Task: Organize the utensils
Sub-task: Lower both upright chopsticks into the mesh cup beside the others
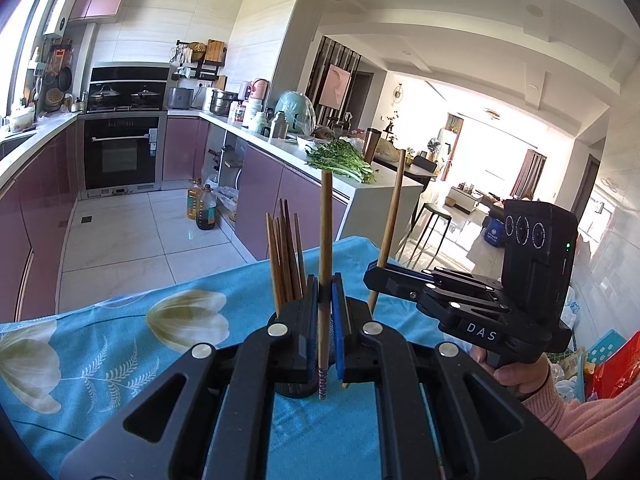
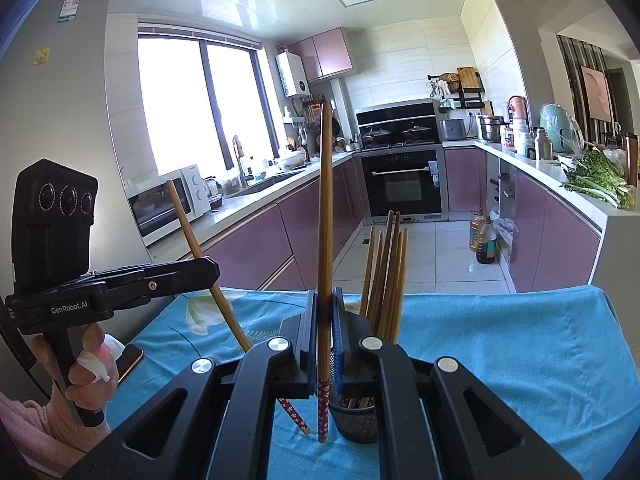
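**Two chopsticks held upright beside the holder**

Each gripper was closed on a single chopstick. In the left wrist view, the left gripper (image 1: 325,312) pinched a wooden chopstick (image 1: 325,240) between its blue pads, the stick standing nearly upright with its patterned end hanging below the jaws. In the right wrist view, the right gripper (image 2: 323,320) clamped another chopstick (image 2: 325,208) the same way, upright, its red flowered end pointing down toward the cloth.

Both sticks hung above a table covered in a blue flowered cloth (image 2: 500,340). A dark mesh holder (image 2: 356,420) stood on that cloth, just right of the right gripper's stick and partly hidden behind the jaws. A bundle of chopsticks (image 2: 384,276) already stood in it, leaning slightly and fanned at the top.

A hand (image 2: 86,376) in a pink sleeve gripped the left tool's handle. The chopstick in the left gripper slanted across the right wrist view, its flowered tip close to the other stick's tip.
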Demonstrator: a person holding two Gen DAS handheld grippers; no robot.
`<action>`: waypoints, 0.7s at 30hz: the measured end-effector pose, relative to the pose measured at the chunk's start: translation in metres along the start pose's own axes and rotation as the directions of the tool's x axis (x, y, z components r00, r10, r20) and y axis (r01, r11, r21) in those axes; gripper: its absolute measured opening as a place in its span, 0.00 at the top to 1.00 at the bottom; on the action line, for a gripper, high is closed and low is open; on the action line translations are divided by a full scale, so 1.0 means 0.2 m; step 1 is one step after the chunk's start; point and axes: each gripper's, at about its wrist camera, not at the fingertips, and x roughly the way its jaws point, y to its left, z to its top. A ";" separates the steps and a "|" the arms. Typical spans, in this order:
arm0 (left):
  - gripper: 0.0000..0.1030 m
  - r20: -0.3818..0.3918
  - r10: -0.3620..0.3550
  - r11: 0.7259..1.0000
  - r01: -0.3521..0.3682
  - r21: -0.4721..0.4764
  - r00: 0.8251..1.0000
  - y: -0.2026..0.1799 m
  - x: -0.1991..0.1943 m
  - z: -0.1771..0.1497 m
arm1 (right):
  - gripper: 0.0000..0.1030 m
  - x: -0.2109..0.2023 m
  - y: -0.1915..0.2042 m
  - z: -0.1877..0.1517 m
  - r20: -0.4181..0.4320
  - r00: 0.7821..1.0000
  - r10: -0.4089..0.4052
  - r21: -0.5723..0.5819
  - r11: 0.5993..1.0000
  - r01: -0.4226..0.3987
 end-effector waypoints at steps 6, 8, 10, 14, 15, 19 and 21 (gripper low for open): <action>0.93 0.013 -0.001 1.000 0.000 0.009 1.000 -0.02 -0.01 0.02 | 0.94 0.00 0.01 0.01 0.010 1.000 -0.002 -0.006 1.000 0.003; 0.93 0.015 0.001 1.000 -0.001 0.012 1.000 -0.03 -0.01 0.02 | 0.94 -0.01 0.01 0.02 0.013 1.000 -0.003 -0.007 1.000 0.003; 0.93 0.017 0.001 1.000 -0.001 0.014 1.000 -0.04 -0.01 0.04 | 0.94 0.00 0.01 0.02 0.014 1.000 -0.002 -0.009 1.000 0.003; 0.93 0.021 0.002 1.000 -0.003 0.019 1.000 -0.04 -0.01 0.05 | 0.94 0.00 0.01 0.02 0.015 1.000 -0.004 -0.010 1.000 0.004; 0.93 0.022 0.003 1.000 -0.004 0.021 1.000 -0.05 -0.02 0.05 | 0.94 0.00 0.00 0.02 0.015 1.000 -0.003 -0.009 1.000 0.004; 0.93 0.027 0.010 1.000 -0.011 0.029 1.000 -0.06 -0.02 0.07 | 0.94 0.00 0.00 0.02 0.015 1.000 -0.004 -0.009 1.000 0.004; 0.93 0.032 0.018 0.999 -0.019 0.035 0.999 -0.07 -0.03 0.07 | 0.94 0.00 0.00 0.02 0.015 1.000 -0.003 -0.009 1.000 0.004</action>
